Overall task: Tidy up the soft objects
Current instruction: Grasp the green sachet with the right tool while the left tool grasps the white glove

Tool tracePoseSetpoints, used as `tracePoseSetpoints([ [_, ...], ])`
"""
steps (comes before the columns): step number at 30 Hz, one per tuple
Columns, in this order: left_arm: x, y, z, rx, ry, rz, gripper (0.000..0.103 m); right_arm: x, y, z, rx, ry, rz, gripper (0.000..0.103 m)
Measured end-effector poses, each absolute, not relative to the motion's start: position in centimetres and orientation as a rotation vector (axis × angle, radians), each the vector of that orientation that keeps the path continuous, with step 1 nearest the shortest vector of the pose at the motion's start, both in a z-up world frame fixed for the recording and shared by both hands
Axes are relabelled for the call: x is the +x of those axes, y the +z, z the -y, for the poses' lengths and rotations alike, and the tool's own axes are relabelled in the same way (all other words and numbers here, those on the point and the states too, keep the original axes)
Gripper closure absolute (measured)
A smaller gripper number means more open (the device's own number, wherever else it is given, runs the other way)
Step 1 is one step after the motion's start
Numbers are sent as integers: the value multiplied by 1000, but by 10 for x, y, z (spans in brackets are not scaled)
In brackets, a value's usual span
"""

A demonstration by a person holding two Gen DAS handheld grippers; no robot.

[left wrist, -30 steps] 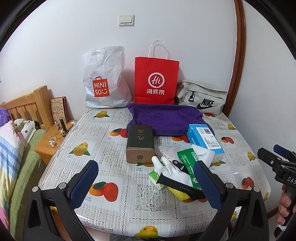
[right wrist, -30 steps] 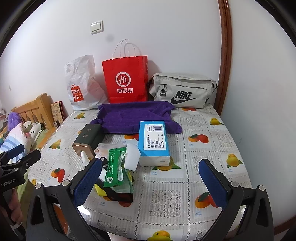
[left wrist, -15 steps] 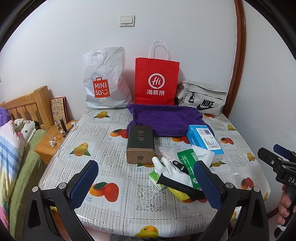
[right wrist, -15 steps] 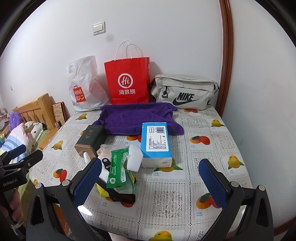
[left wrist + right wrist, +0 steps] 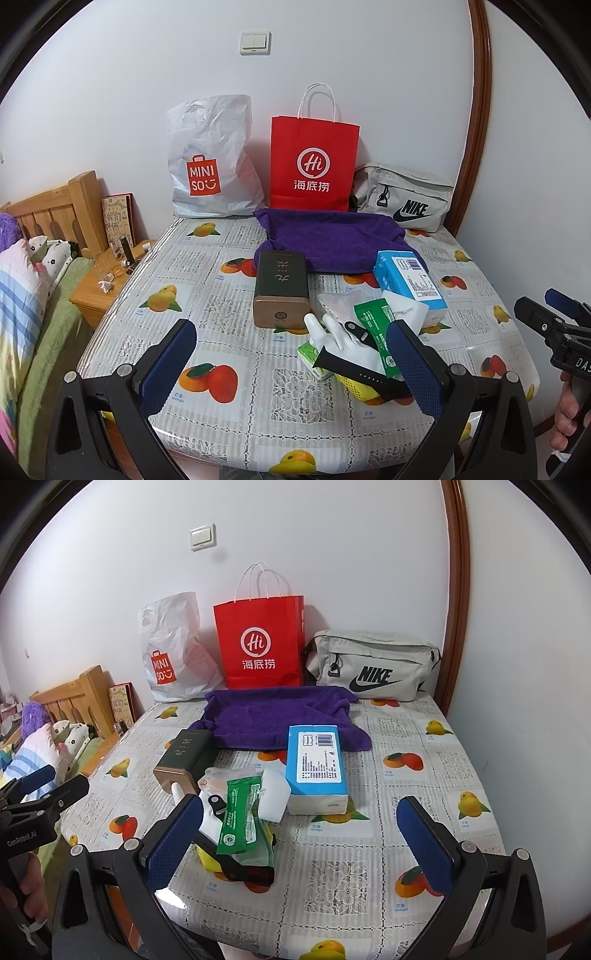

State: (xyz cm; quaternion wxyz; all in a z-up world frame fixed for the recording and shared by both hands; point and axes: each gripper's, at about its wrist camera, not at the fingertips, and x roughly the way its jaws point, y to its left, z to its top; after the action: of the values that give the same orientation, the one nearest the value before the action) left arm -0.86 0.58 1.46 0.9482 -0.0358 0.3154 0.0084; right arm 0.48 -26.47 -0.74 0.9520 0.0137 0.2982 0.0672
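Note:
A purple towel [image 5: 332, 236] [image 5: 273, 716] lies crumpled at the back of the table [image 5: 221, 314]. In front of it are a blue tissue pack [image 5: 406, 277] [image 5: 316, 757], a white foam block [image 5: 406, 310], a green wipes pack [image 5: 373, 325] [image 5: 238, 812] and a white hand model [image 5: 343, 339] with a black strap [image 5: 354, 373] across it. These lie in a loose pile. My left gripper [image 5: 291, 328] hovers open over the front edge, left of the pile. My right gripper [image 5: 301, 803] is open too, level with the pile's right side. Neither holds anything.
A dark box with a gold end [image 5: 280, 284] lies left of the pile. A MINISO bag [image 5: 210, 162], a red paper bag [image 5: 314, 162] and a grey Nike bag [image 5: 406, 199] stand against the wall. A bed [image 5: 22, 295] and nightstand [image 5: 107, 284] are to the left.
Both views have drifted only slightly. Nothing on the table has moved, and both grippers stay open and empty.

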Motion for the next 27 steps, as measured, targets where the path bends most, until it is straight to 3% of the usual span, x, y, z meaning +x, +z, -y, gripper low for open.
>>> tracePoseSetpoints([
  [19,31,-28,-12,-61,59,-743,0,41,-57,253,12,203,-682,1],
  [27,52,-65,-19,-61,72,-822,0,69,-88,226,-29,276,-738,13],
])
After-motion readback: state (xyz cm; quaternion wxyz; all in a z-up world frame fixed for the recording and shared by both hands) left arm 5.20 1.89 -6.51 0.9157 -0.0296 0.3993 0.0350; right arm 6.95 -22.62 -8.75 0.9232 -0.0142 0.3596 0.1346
